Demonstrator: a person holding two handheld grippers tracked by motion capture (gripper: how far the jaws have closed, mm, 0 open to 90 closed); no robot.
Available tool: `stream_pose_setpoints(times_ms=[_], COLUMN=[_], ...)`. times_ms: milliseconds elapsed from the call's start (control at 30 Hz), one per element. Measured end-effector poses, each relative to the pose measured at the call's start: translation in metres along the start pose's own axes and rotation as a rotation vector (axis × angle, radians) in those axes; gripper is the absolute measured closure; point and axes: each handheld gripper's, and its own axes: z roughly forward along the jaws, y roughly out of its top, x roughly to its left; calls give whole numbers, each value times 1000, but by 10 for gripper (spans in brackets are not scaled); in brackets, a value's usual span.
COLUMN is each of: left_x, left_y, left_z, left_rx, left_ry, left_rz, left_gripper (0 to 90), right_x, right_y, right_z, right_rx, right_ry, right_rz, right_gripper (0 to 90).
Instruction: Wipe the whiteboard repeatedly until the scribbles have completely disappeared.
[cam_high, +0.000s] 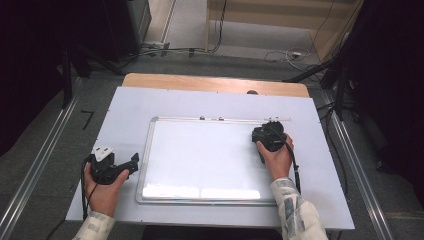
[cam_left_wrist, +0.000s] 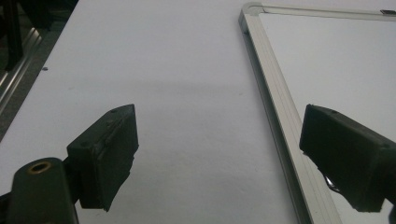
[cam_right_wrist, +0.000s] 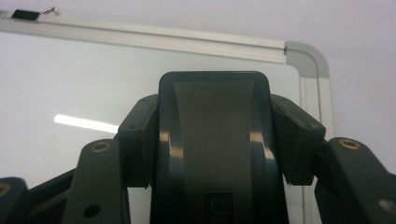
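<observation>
Nearest the person, left hand (cam_high: 102, 192) holds the left tool (cam_high: 131, 162) low over the white bench (cam_high: 125, 107), just off the whiteboard's left frame. Jaws spread wide, nothing between them; in the left gripper view one jaw sits over bare bench, the other over the aluminium frame edge of the whiteboard (cam_left_wrist: 327, 60). Grey three-cornered plate (cam_high: 102, 152) on top of that tool. Whiteboard (cam_high: 200, 155) lies flat mid-bench, surface blank, glare strip near its front edge. Farther in, right hand (cam_high: 276, 157) holds the right tool (cam_right_wrist: 215, 135) over the board's upper right area. Its jaws are clamped on a black eraser block (cam_right_wrist: 214, 140), likely a board eraser, near the board's rounded corner. Two small clips (cam_high: 210, 118) on the far frame rail. Beyond, wooden bench edge (cam_high: 215, 82), floor cables.
</observation>
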Motion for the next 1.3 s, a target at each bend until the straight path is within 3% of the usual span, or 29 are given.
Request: stream_pose_setpoints(times_ms=[600,767,1300], left_x=[-1,-1,0], left_y=[0,0,0], left_z=[-1,-1,-1], left_rx=[-2,0,-3], left_ry=[-2,-3,-4], left_rz=[1,1,-3], left_gripper=[123,123,124], right_x=[29,25,-4], right_y=[-48,-42,8], right_z=[-38,-34,8], right_rx=[-1,9,6], right_ry=[56,63,-51], right_rz=[-80,-68,2], right_gripper=[389,387,388])
